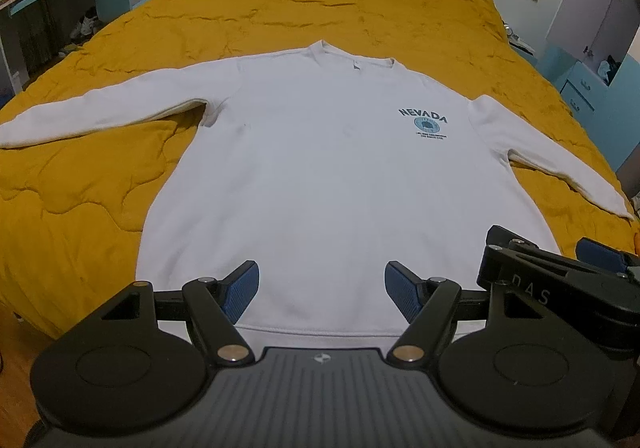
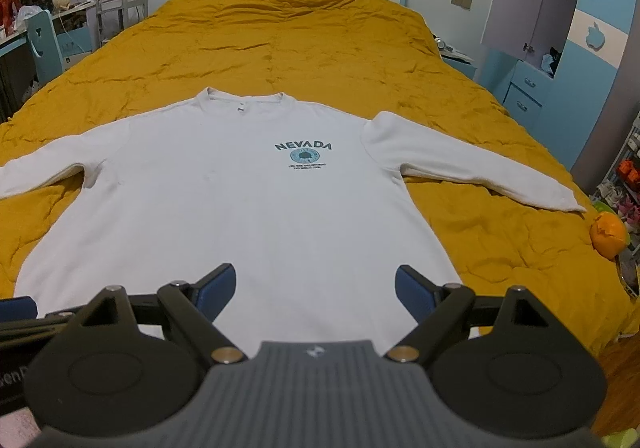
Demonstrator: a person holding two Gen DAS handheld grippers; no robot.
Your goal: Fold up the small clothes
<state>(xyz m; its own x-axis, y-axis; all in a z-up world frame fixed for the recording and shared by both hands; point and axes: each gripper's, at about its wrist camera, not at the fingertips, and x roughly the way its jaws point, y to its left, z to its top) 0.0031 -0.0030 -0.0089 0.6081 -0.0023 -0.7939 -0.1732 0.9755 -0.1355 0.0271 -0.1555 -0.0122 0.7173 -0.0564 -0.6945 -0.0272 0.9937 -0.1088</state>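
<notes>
Two hand-held grippers share one build. The left gripper [image 1: 321, 290] has matte black linkage arms, round black disc housings either side, brass-coloured pivot pins and silver screw heads. Its fingers [image 1: 242, 290] wear ribbed blue pads. A grey ridged body carries a small round emblem at centre. The right gripper [image 2: 315, 290] matches it; seen from the left, its black side bears pale letters "DAS".

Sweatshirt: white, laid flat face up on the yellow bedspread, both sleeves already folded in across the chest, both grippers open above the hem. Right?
Not quite. The sweatshirt has both sleeves spread out to the sides, nothing folded yet; the right wrist view shows it. The rest holds: white, flat, face up on the yellow bedspread, left gripper and right gripper open above the hem.
</notes>
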